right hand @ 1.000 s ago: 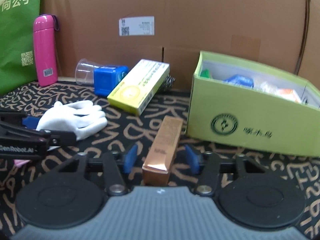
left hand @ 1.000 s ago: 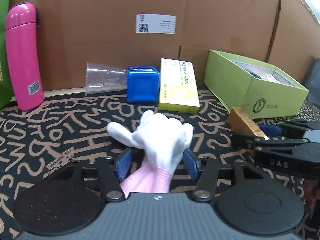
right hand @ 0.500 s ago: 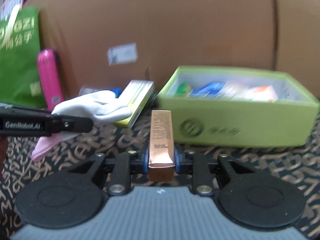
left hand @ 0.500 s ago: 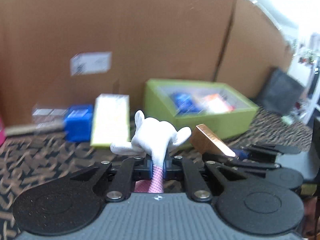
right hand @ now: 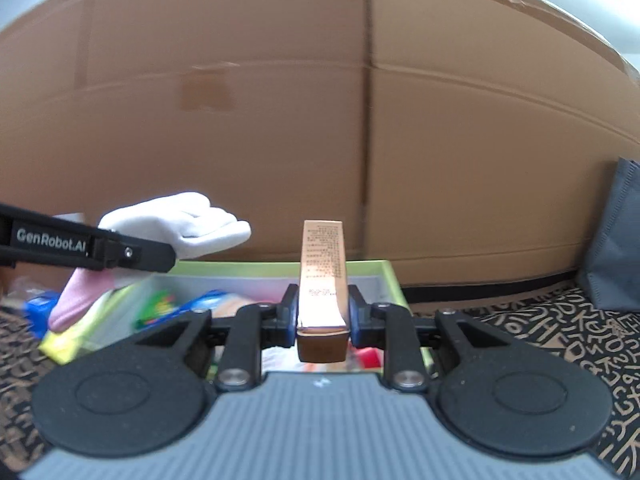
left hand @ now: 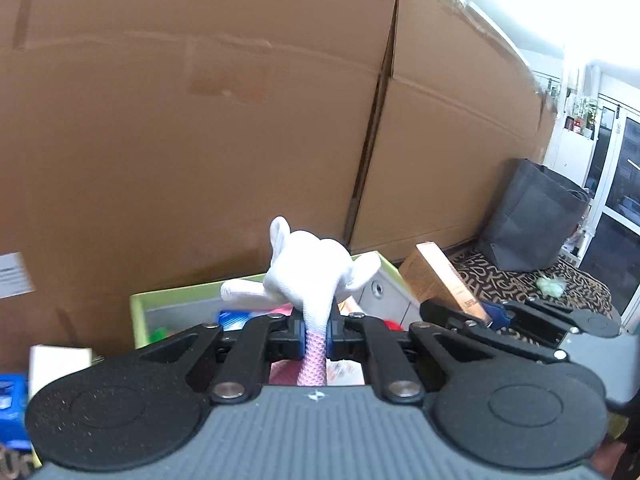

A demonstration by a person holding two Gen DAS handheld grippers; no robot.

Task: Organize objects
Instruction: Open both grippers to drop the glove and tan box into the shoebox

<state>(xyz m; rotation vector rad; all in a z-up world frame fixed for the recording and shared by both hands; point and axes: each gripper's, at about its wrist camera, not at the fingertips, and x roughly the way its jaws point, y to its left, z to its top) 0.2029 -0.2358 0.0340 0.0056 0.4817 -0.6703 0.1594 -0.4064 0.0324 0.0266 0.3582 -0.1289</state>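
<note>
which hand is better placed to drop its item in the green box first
Right, probably: its gripper holds the copper box centred over the green box, while the glove hangs nearer that box's left end.

We see a white glove [left hand: 308, 276] with a pink knit cuff, pinched at the wrist, its limp fingers splayed above the open green box [left hand: 138, 316]. Just beside it a slim copper-coloured carton [right hand: 322, 280] with fine print is clamped at its near end, pointing away over that box's right half.
</note>
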